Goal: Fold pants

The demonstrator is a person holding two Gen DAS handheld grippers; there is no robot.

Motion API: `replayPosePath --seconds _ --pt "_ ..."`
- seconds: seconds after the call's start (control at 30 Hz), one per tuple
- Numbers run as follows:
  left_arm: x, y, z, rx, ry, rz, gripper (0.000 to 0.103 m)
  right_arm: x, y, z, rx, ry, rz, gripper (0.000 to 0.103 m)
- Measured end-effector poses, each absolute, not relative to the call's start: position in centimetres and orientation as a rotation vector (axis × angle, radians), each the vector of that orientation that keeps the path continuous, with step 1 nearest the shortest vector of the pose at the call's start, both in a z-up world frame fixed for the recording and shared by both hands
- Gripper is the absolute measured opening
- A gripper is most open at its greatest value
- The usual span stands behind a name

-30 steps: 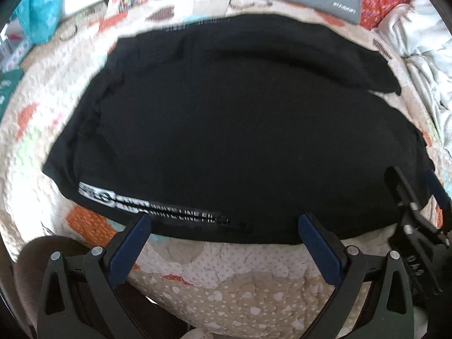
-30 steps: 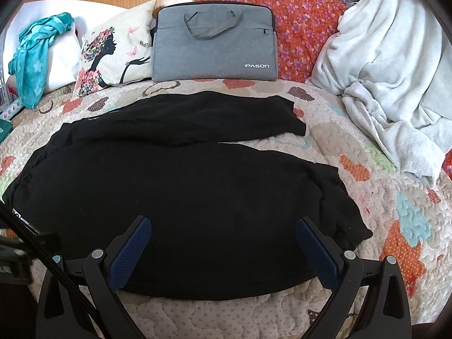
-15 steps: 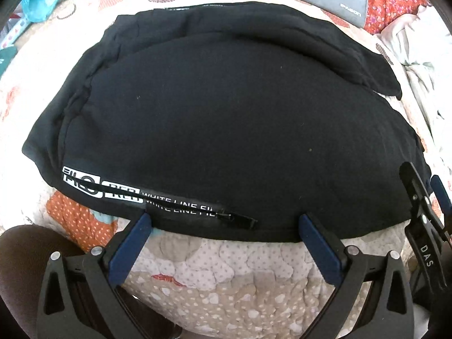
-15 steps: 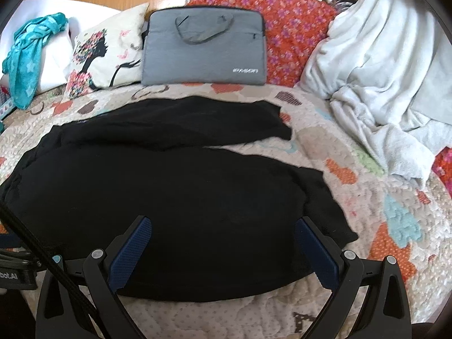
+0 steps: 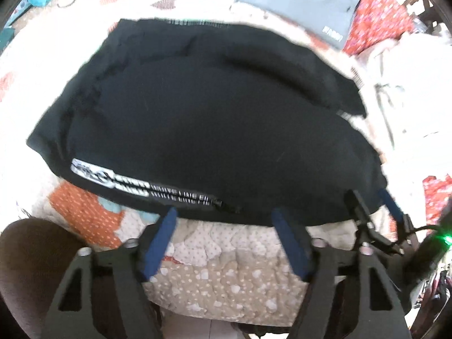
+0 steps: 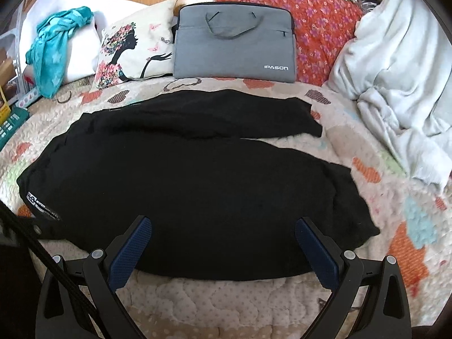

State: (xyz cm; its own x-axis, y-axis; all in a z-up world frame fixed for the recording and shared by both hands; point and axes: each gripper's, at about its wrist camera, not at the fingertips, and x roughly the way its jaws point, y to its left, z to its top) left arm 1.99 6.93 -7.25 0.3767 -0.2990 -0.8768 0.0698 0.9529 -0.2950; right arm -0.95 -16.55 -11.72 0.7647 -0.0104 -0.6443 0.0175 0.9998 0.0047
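Observation:
Black pants (image 5: 214, 130) lie spread flat on the quilt (image 5: 226, 271), with a strip of white lettering (image 5: 135, 183) along their near left edge. The far leg (image 6: 214, 115) lies apart from the near one (image 6: 197, 192). My left gripper (image 5: 224, 221) hovers at the near hem just right of the lettering. Its jaws are closing, and only the hem's edge shows at the fingertips, with no pad pressing on it. My right gripper (image 6: 223, 227) stands open over the near edge, further right along the same leg, and also appears as the right gripper (image 5: 373, 199) in the left wrist view.
A grey laptop bag (image 6: 234, 42), a printed pillow (image 6: 132, 48) and a red flowered cushion (image 6: 319, 22) line the back. A teal cloth (image 6: 53, 48) lies at the back left and a crumpled white blanket (image 6: 395, 79) fills the right. A brown rounded shape (image 5: 31, 260) sits near left.
The left gripper's jaws have drawn closer together, and it has pulled back and tipped, so more of the quilt's near edge shows. The right gripper has hardly moved.

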Motion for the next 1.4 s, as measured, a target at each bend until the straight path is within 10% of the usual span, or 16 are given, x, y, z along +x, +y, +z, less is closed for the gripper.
replayPosePath --seconds 0.53,0.77,1.4 --pt "11.7 14.2 4.5 -0.001 0.878 -0.221 0.065 6.4 -24.2 2.4 0.089 0.610 0.117 0.103" --pt "21.6 16.1 0.2 0.005 1.023 -0.255 0.065 18.3 -26.7 -1.4 0.175 0.886 0.169 0.086" --pt "34.4 12.9 -9.6 0.142 1.170 -0.384 0.067 34.4 -21.0 -9.1 0.026 1.058 0.322 0.086"
